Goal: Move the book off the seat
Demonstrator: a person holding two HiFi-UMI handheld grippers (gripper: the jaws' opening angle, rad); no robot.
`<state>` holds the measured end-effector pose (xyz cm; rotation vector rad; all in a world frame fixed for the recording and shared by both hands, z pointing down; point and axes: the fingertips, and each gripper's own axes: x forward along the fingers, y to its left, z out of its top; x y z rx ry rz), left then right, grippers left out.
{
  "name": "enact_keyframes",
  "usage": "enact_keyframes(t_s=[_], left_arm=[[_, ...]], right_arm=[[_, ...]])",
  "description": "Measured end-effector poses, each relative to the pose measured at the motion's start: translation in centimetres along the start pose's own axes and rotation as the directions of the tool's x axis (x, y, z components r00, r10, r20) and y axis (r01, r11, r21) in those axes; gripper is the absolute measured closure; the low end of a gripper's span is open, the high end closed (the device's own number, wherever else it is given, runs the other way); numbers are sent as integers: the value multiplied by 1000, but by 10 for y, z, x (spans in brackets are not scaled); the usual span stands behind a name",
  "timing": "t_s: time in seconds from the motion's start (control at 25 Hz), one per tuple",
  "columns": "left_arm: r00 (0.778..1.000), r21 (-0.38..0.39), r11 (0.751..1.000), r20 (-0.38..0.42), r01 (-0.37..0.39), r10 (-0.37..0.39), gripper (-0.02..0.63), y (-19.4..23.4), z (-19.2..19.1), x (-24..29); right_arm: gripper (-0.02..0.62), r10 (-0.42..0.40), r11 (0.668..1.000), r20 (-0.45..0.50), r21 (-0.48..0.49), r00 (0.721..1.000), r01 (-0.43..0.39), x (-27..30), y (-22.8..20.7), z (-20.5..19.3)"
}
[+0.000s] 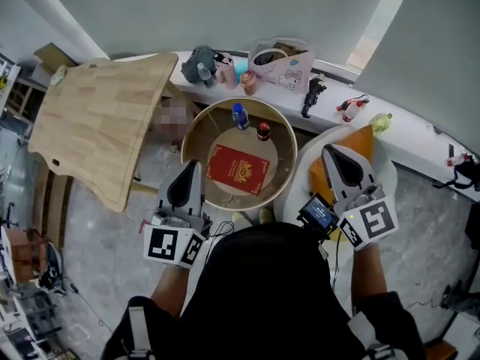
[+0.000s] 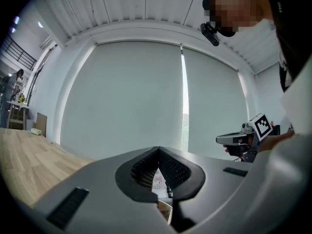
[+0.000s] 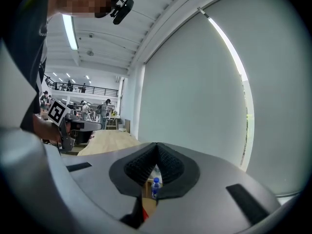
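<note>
Book (image 1: 238, 169) is lying flat inside the round table (image 1: 187, 142), with a bottle (image 1: 239, 115) and a can (image 1: 263, 130) standing at the table's far side. Left gripper (image 1: 193, 166) is hovering at the table's near-left rim, and right gripper (image 1: 331, 151) is hanging just right of the table, over the seat (image 1: 363, 141). Both are keeping their jaws pressed together on nothing.

Gold-patterned red flat book (image 1: 238, 169); tan round wooden tray table (image 1: 196, 137); orange cushion (image 1: 360, 141); clear plastic bottle (image 1: 239, 116) w/ blue cap.
</note>
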<state>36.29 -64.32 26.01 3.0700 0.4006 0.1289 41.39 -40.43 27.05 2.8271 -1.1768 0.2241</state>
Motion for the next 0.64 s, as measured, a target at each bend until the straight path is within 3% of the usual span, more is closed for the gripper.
enact_keyframes(t_s=[0.4, 0.64], left_arm=[[1000, 64, 998, 2, 1, -1, 595, -10, 2, -5], [1000, 34, 999, -2, 4, -3, 595, -13, -3, -8]], right_arm=[[581, 2, 1000, 3, 18, 1000, -2, -8, 1, -6], [581, 10, 1000, 2, 27, 1000, -10, -13, 2, -9]])
